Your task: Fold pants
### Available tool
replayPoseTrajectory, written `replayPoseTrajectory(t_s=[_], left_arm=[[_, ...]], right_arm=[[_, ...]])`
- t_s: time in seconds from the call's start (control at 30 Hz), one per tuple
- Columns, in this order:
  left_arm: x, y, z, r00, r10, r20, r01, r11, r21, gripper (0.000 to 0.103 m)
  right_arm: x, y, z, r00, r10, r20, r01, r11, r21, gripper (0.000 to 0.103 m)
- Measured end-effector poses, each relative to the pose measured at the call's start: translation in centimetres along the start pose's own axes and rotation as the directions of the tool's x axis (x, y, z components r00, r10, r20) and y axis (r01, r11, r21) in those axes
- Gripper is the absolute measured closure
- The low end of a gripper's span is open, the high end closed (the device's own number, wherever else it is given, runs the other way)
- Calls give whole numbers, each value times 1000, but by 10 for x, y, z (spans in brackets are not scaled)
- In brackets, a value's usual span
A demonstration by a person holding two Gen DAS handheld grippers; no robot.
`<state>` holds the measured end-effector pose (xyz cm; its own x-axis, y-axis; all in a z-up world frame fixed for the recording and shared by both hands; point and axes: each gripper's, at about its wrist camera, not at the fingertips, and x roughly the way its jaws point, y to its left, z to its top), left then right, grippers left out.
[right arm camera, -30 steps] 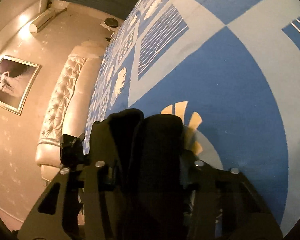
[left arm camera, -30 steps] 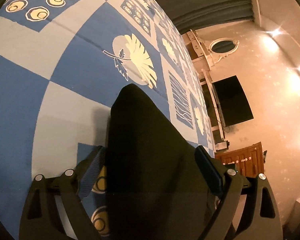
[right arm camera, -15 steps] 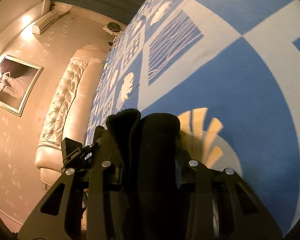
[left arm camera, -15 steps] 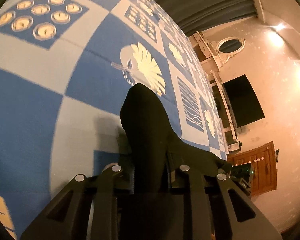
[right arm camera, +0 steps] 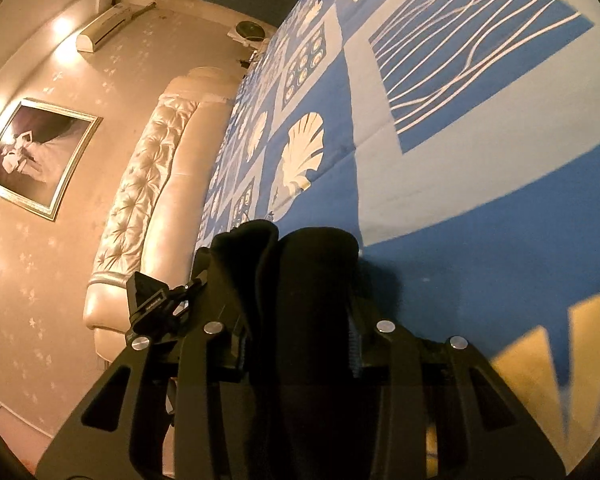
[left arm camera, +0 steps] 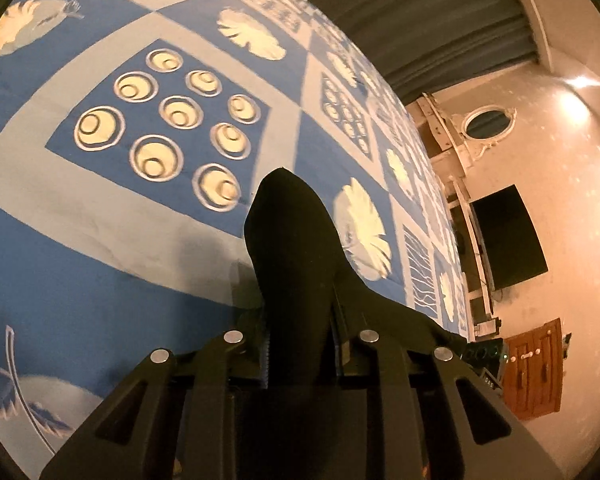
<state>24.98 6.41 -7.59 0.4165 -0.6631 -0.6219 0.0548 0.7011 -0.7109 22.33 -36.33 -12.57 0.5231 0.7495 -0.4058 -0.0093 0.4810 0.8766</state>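
Note:
The black pants are pinched between the jaws of my left gripper, and a pointed fold of cloth sticks out ahead of it over the blue patterned bedspread. In the right wrist view my right gripper is shut on a thicker bunch of the same black pants, doubled into two rounded folds. Both bunches hang just above the bedspread. The rest of the garment is hidden under and behind the grippers.
The bed is covered by a blue and pale grey spread with shell, circle and wavy-line squares. A tufted cream headboard and a framed picture lie to the left. A dark screen, a wooden cabinet and grey curtains stand past the bed's right edge.
My left gripper has shut on the black cloth, which lay loose between its wide jaws a second ago. Both grippers have travelled across the bedspread with the pants, so the pattern has slid past.

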Motion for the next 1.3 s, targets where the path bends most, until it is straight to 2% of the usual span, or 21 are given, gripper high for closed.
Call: replayPoseTrajectory(t_s=[0.07,0.13,0.2,0.27,0.3,0.37,0.43,0.5,0.63,0.73,0.9,1.0,1.07,1.2,1.3], left_arm=[[6,7,0,1000,-7,-15,7,1000,-9,79],[10,10,-2,1000,-20,-11,20,1000,-9,73],[10,12,-3,999,-42,-2,42,999,-30,61],[1,19,-8,996,-85,3,85,994,-65,54],[-4,21,-12,995,-98,3,98,992,-79,44],[-20,27,-26,990,-140,6,140,985,-101,39],[-40,30,-45,990,-144,1,144,985,-92,38],[-52,32,-61,990,-139,-3,138,987,-84,30],[-68,37,-103,989,-142,-41,136,983,-124,30],[-73,30,-117,990,-128,-58,122,987,-103,29],[-69,26,-125,991,-121,-54,113,984,-136,24],[-63,17,-127,990,-114,-86,103,988,-119,23],[-58,13,-126,989,-110,-97,97,987,-129,23],[-55,17,-127,991,-90,-100,73,984,-165,23],[-53,16,-127,992,-75,-99,57,983,-173,24]], right_arm=[[0,-7,-2,1000,13,11,-13,1000,21,69],[-2,-10,-4,999,30,10,-31,999,38,67],[-6,-11,-5,999,51,6,-52,997,65,60],[-17,-12,-9,997,80,1,-80,993,92,43],[-22,-11,-12,996,85,0,-85,992,91,39],[-35,-8,-19,998,65,-1,-64,995,81,27],[-51,-9,-34,999,44,-19,-43,996,73,25],[-58,-12,-48,998,53,-45,-49,995,85,25],[-62,-11,-72,993,82,-87,-73,993,95,24],[-58,1,-79,995,62,-81,-57,997,60,13],[-51,7,-85,998,30,-62,-27,999,43,11],[-47,9,-83,995,-13,-94,12,1000,-12,11],[-47,10,-82,994,-14,-112,12,1000,-22,11],[-59,-1,-78,998,-4,-59,5,1000,24,11],[-50,4,-83,993,-25,-115,25,1000,-3,11]])
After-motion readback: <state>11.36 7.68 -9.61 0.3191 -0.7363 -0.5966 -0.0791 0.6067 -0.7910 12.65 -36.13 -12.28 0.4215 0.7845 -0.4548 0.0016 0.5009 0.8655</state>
